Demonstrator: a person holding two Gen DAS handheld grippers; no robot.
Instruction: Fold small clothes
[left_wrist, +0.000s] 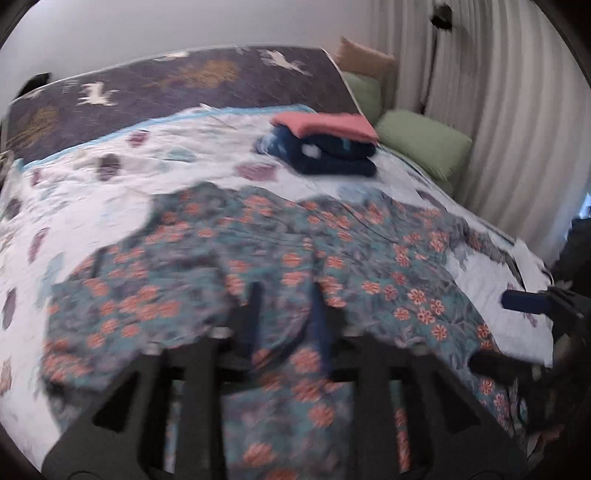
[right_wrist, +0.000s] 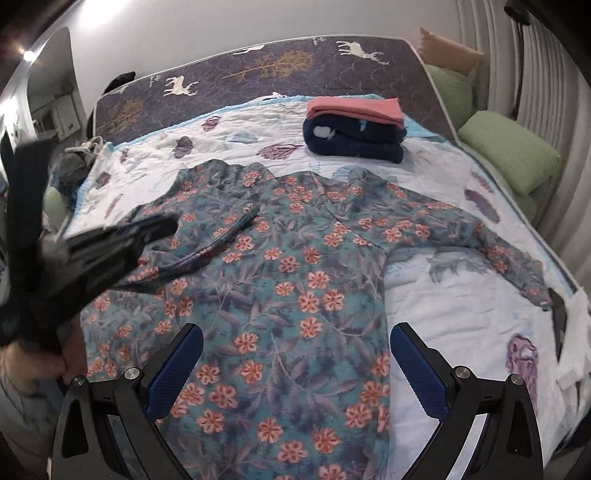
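A teal long-sleeved top with orange flowers (right_wrist: 295, 280) lies spread on the bed; its left sleeve is folded in over the body and its right sleeve stretches out to the right. It also fills the left wrist view (left_wrist: 280, 258), which is blurred. My left gripper (left_wrist: 288, 314) sits low over the top's near edge with cloth between its narrowly spaced fingers; it shows as a dark blur in the right wrist view (right_wrist: 122, 240). My right gripper (right_wrist: 295, 354) is open and empty above the top's lower body, and shows at the right edge of the left wrist view (left_wrist: 528, 302).
A folded stack, a pink garment (right_wrist: 356, 109) on a navy one (right_wrist: 354, 142), sits at the far side of the white patterned quilt (right_wrist: 461, 314). Green pillows (right_wrist: 513, 151) lie by the curtain at right. A dark mattress cover (right_wrist: 295, 66) runs along the back.
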